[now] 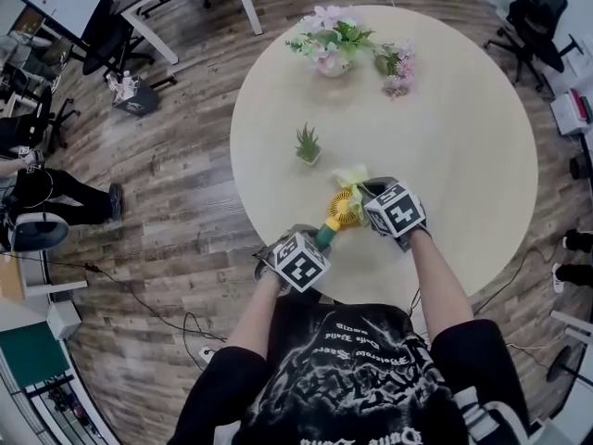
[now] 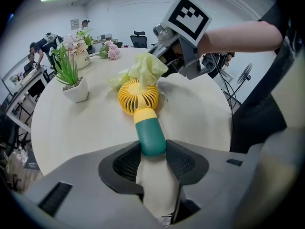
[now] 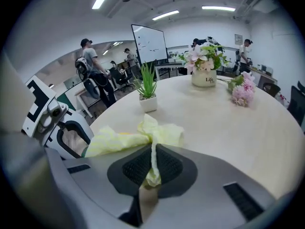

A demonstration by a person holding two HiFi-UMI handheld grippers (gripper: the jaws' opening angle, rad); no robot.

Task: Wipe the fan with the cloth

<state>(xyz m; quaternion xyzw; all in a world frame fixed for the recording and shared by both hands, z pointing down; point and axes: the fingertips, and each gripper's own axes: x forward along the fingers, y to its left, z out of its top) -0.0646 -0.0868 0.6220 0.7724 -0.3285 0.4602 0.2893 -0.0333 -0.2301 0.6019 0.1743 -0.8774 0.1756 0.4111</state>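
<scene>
Yellow in the grille and green in the handle, the fan [image 2: 138,97] lies on the pale round table [image 1: 463,156], close to the edge nearest the person; its head points toward the table's middle and its handle points back at the person. The left gripper [image 2: 152,152] is clamped on the end of that handle, one ribbed pad pressing on each side of the green plastic.

The pale yellow-green cloth [image 3: 143,135] is bunched against the far side of the fan's head and drapes over its upper rim, touching the grille. The right gripper [image 3: 151,162] sits just past the fan's head, on the right; its jaws are closed tight on a thin fold of the cloth, which runs up between the pads and spreads out beyond them toward the fan. In the head view the two marker cubes flank the fan, the left one at the handle end and the right one beside the head.

Beyond the fan, further in on the table, stands a small potted plant [image 1: 308,145] in a white pot; well beyond the fan is a vase of flowers [image 1: 332,46], with a loose sprig of pink blossoms [image 1: 398,74] lying beside it.
</scene>
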